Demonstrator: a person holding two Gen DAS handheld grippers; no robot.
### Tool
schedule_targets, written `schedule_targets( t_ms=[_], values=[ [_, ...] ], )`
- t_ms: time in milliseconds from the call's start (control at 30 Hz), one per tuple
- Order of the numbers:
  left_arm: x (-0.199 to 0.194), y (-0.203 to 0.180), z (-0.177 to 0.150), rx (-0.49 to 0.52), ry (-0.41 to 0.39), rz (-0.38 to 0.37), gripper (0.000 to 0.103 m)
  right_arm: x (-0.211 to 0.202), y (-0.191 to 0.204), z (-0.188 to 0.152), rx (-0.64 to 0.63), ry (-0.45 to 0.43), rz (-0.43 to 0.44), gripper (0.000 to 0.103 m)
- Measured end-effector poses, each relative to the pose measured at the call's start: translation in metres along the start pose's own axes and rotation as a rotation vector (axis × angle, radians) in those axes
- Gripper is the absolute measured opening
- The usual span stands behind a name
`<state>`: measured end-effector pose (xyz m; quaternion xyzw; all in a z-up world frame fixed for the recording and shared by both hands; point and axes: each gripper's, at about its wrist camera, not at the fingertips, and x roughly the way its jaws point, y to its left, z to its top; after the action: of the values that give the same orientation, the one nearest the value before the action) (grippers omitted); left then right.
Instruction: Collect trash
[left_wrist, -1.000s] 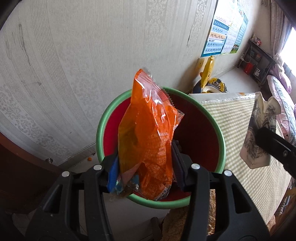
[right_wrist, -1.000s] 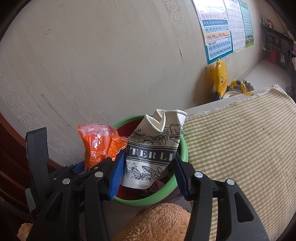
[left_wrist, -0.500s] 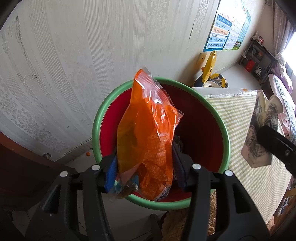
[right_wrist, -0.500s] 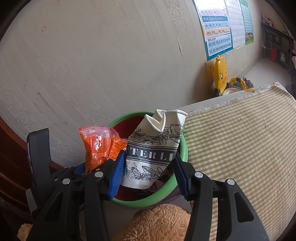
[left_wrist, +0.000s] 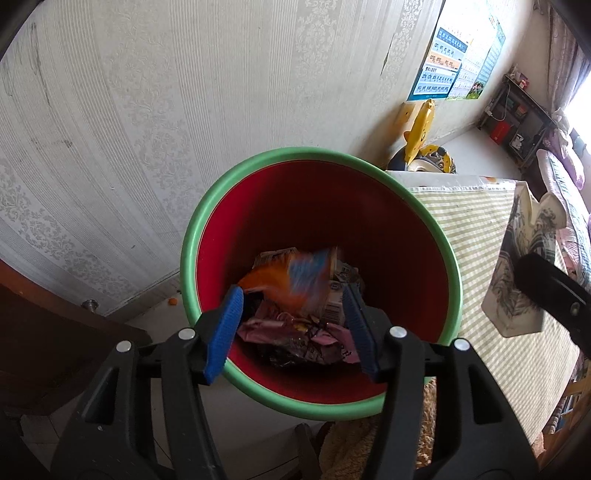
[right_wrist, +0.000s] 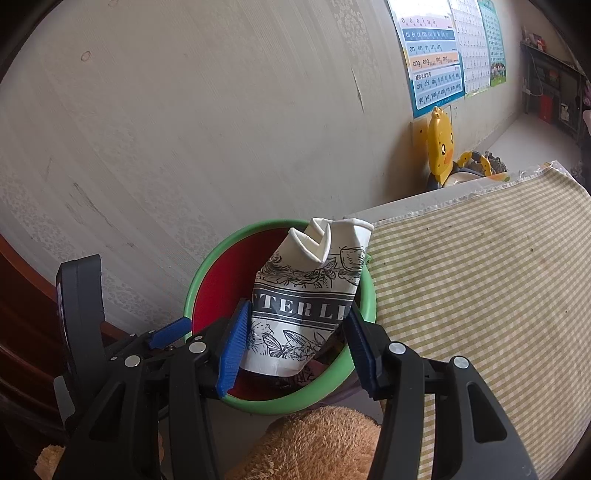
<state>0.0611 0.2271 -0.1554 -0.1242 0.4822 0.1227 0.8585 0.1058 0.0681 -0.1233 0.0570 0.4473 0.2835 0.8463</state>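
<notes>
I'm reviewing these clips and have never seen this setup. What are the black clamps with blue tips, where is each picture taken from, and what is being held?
Those are hand-held tongs, one in each of a person's hands, each carrying a camera that looks along its fingers. The left view looks down into a red bin with a green rim. The left tongs have just been opening and hold nothing; the blurred orange wrapper is falling onto the trash inside. In the right view, the right tongs grip a crumpled paper cup over the bin, beside a checked cloth.
</notes>
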Motion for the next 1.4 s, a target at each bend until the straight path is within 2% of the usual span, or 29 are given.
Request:
schedule_targets(
  t_ms=[367, 833, 933, 1033, 1067, 1233, 1400],
  values=[
    [0.000, 0.003, -0.001, -0.007, 0.006, 0.004, 0.053, 0.002, -0.002, -0.001, -0.004, 0.003, -0.005, 0.050],
    [-0.012, 0.000, 0.000, 0.008, -0.016, 0.019, 0.053, -0.011, -0.013, -0.006, 0.063, -0.012, 0.004, 0.051],
    [-0.020, -0.005, 0.000, 0.017, -0.033, 0.018, 0.053, -0.023, -0.017, -0.008, 0.084, -0.036, 0.003, 0.060],
    [-0.032, -0.013, 0.002, 0.031, -0.055, 0.009, 0.054, -0.041, -0.020, -0.010, 0.089, -0.067, -0.002, 0.064],
    [-0.037, -0.018, 0.002, 0.038, -0.067, 0.004, 0.058, -0.048, -0.021, -0.011, 0.087, -0.081, -0.006, 0.067],
    [-0.068, -0.044, 0.004, 0.081, -0.142, -0.032, 0.060, -0.094, -0.031, -0.014, 0.078, -0.181, -0.038, 0.080],
    [-0.100, -0.076, 0.003, 0.111, -0.220, -0.072, 0.074, -0.143, -0.048, -0.021, 0.067, -0.290, -0.108, 0.094]
  ],
)
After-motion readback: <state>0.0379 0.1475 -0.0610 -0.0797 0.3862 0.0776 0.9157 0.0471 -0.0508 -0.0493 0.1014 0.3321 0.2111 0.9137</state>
